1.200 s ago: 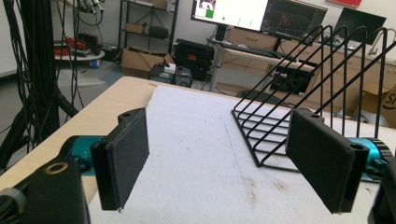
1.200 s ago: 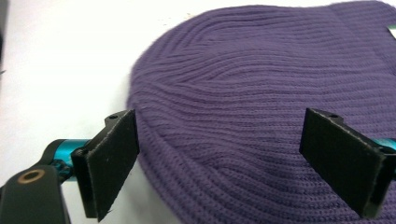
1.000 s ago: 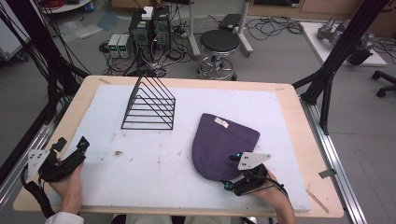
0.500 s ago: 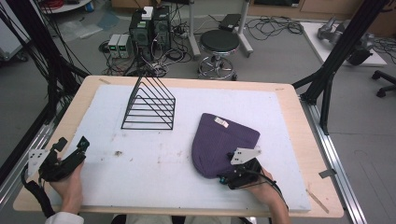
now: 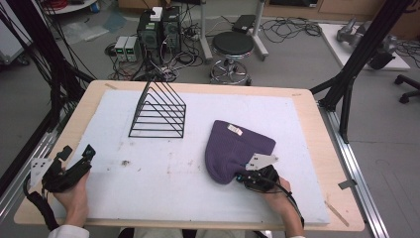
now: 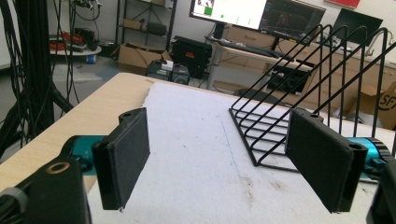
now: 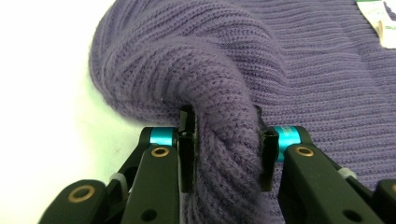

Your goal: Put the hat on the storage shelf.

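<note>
The purple knit hat (image 5: 236, 148) lies on the white mat (image 5: 163, 183) right of the wire rack (image 5: 159, 111); soft, light and floppy, it bunches when pinched, so the right gripper (image 7: 220, 140) clamps a thick fold at its near edge, while the left gripper (image 6: 224, 163) stands open.

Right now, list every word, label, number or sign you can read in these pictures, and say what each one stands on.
"SF": partial dark letters on the brown cardboard box at the right edge of the left gripper view, cut off by the frame.
White sewn-in tag on the purple ribbed knit beanie: green print, too blurred to read.
Two computer monitors behind the black wire rack: screen content too small to read.
Nothing else is legible.
</note>
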A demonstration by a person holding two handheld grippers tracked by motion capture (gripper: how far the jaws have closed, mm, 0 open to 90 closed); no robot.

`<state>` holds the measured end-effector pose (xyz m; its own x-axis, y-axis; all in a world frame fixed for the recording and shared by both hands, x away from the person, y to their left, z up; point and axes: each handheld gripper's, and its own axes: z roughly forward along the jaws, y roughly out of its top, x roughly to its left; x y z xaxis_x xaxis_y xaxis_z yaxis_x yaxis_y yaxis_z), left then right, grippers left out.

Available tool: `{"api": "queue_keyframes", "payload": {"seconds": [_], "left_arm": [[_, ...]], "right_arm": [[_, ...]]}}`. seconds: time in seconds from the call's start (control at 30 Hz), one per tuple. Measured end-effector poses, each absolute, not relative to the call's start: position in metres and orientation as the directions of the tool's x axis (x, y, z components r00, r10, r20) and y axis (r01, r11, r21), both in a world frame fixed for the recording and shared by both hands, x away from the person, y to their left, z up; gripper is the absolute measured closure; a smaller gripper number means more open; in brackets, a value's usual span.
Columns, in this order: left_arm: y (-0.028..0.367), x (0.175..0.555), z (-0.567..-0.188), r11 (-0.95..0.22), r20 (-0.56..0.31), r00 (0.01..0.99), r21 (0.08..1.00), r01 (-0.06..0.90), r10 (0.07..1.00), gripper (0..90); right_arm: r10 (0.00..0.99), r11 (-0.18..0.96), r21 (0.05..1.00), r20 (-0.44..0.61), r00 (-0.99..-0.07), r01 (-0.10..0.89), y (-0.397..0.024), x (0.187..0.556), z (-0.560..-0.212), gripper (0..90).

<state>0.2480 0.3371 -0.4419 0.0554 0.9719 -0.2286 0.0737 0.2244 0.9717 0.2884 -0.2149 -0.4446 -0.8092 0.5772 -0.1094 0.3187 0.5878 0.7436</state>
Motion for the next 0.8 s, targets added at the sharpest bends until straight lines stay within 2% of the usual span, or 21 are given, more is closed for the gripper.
{"api": "queue_keyframes", "payload": {"seconds": [0.37,0.63,0.8], "left_arm": [[0.337,0.249,-0.443,0.227,-0.232,0.062,0.970,0.083,0.971,22.3],[0.336,0.252,-0.444,0.230,-0.237,0.069,0.969,0.093,0.969,22.3],[0.336,0.253,-0.444,0.231,-0.238,0.070,0.968,0.097,0.969,22.3]], "right_arm": [[0.633,0.465,0.836,-0.082,-0.770,0.293,-0.224,0.286,-0.431,70.8],[0.688,0.384,0.894,-0.110,-0.718,0.232,-0.223,0.283,-0.419,69.7],[0.729,0.302,0.930,-0.085,-0.679,0.208,-0.222,0.288,-0.409,69.5]]}}
